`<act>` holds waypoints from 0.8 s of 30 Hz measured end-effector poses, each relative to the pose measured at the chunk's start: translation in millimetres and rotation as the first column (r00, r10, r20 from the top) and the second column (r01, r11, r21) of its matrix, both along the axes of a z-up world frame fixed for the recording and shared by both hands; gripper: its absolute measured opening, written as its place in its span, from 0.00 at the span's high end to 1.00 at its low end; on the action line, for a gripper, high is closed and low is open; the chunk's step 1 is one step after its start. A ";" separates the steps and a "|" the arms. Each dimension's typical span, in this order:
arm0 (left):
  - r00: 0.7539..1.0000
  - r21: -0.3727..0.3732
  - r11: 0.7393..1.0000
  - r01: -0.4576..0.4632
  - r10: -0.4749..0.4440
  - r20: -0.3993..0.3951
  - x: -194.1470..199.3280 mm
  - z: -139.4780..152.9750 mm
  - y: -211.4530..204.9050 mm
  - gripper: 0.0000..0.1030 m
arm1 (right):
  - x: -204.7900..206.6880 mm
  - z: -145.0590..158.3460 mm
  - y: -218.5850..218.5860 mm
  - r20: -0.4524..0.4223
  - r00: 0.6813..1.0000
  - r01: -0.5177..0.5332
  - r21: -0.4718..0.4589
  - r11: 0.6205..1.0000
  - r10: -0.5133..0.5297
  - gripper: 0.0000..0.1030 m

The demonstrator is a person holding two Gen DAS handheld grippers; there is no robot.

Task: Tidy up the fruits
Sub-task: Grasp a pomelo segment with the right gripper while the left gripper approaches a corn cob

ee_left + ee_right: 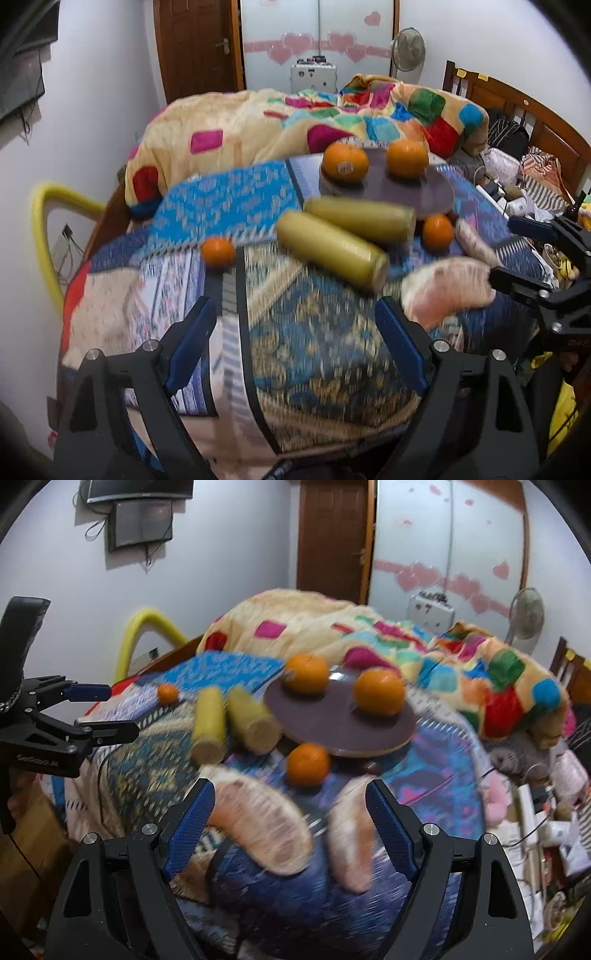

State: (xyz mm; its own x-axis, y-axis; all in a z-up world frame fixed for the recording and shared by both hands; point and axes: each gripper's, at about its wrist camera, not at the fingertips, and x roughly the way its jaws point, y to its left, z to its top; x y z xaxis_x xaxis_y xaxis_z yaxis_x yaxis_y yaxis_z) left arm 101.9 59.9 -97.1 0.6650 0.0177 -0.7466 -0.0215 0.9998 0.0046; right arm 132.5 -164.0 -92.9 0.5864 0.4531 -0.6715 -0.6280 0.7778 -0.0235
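A dark round plate (424, 190) (325, 720) on the patterned bed cover holds two large oranges (345, 162) (407, 158) (307, 674) (379, 691). Two yellow corn cobs (330, 249) (360, 218) (208, 723) (253, 720) lie beside it. A small orange (218, 252) (167, 694) lies to the left, another (437, 232) (307, 765) by the plate. Two pomelo segments (448, 290) (476, 242) (266, 823) (351, 834) lie close to my right gripper (290, 823), which is open and empty around them. My left gripper (295, 339) is open and empty above the cover.
A colourful quilt (295, 118) is piled behind the plate. A wooden headboard (524, 110) and clutter lie at the right. A yellow tube (40, 225) stands at the left wall. The left gripper also shows in the right wrist view (107, 712).
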 end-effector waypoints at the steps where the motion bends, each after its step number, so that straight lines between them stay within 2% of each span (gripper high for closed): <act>1: 1.000 -0.005 1.000 -0.002 0.002 -0.006 -4.1 -4.0 1.5 0.14 | -0.9 -4.4 1.1 -0.010 1.000 -0.006 -0.007 1.000 0.006 0.21; 5: 1.000 -0.010 1.000 -0.017 0.017 -0.019 -14.7 -18.6 5.7 0.14 | 1.7 -23.9 8.9 -0.044 0.999 -0.024 -0.054 0.998 0.022 0.21; 9: 0.999 0.005 1.000 -0.029 0.029 -0.025 -14.9 -28.8 7.9 0.14 | -3.7 -29.1 18.5 -0.008 0.999 -0.052 -0.109 0.993 0.051 0.21; 12: 0.999 0.008 0.999 -0.031 0.032 -0.027 -11.5 -32.1 5.9 0.14 | -2.1 -40.4 28.5 -0.039 0.996 -0.090 -0.142 0.986 0.086 0.21; 15: 0.999 0.002 1.000 -0.027 0.027 -0.020 -5.5 -30.3 2.9 0.14 | 2.5 -40.3 24.3 -0.066 0.993 -0.106 -0.102 0.989 0.099 0.22; 16: 1.000 0.002 1.000 -0.025 0.025 -0.017 -3.7 -29.3 1.6 0.14 | 3.6 -39.9 23.1 -0.069 0.993 -0.105 -0.090 0.990 0.099 0.30; 17: 1.000 0.000 1.000 -0.022 0.022 -0.013 -1.8 -27.6 0.2 0.14 | 3.9 -39.3 21.7 -0.066 0.993 -0.102 -0.085 0.991 0.096 0.44; 18: 1.000 -0.005 1.000 -0.018 0.018 -0.007 -1.1 -25.8 -0.7 0.14 | 4.2 -37.8 19.6 -0.071 0.993 -0.099 -0.073 0.992 0.094 0.48; 20: 1.000 -0.016 1.000 -0.014 0.014 0.005 -0.6 -22.4 -1.6 0.14 | 5.3 -36.0 17.1 -0.090 0.992 -0.098 -0.055 0.994 0.092 0.50; 24: 1.000 -0.015 1.000 -0.015 0.015 0.018 0.7 -18.3 -3.4 0.14 | -2.0 -35.0 17.9 -0.066 0.994 -0.092 -0.053 0.994 0.089 0.52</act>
State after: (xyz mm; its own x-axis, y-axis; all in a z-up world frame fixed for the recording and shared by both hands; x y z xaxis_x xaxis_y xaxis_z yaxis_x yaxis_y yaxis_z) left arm 102.5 56.5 -115.4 0.6782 0.0168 -0.7347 -0.0362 0.9993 -0.0105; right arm 130.5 -146.2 -127.9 0.4997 0.4633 -0.7319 -0.6975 0.7162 -0.0229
